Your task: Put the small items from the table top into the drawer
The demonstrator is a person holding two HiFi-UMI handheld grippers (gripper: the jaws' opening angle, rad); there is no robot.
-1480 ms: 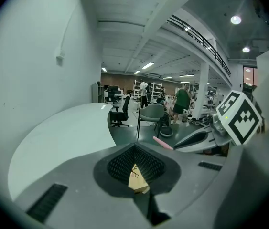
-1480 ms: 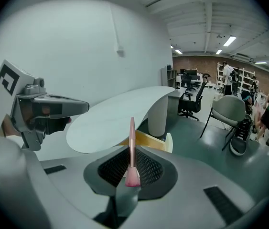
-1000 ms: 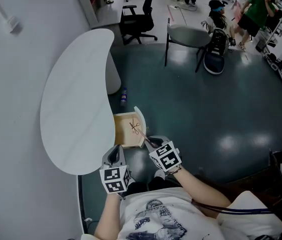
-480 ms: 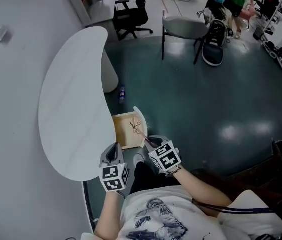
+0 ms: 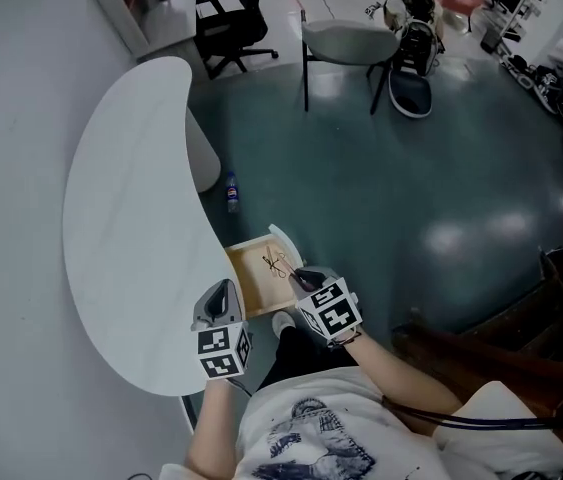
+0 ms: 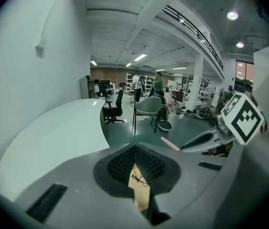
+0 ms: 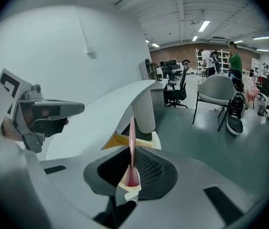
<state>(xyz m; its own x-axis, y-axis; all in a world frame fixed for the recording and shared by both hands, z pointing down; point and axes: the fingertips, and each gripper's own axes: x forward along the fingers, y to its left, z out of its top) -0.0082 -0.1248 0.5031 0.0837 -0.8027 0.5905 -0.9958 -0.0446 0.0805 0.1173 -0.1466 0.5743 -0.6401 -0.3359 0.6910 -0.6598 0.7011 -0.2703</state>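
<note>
The place is a large open-plan office or lab hall. A glossy dark green floor (image 5: 441, 168) runs past a white curved table (image 5: 121, 218), black swivel office chairs (image 5: 229, 18) and a grey shell chair (image 5: 346, 43). Further back, storage shelves (image 6: 129, 82) stand under ceiling strip lights (image 6: 140, 57) and a railed upper gallery (image 6: 191, 25).

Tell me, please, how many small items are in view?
2: a dark wiry item lies in the open drawer; a pink stick is clamped in the right tool. Others may be hidden deeper in the drawer.
</note>
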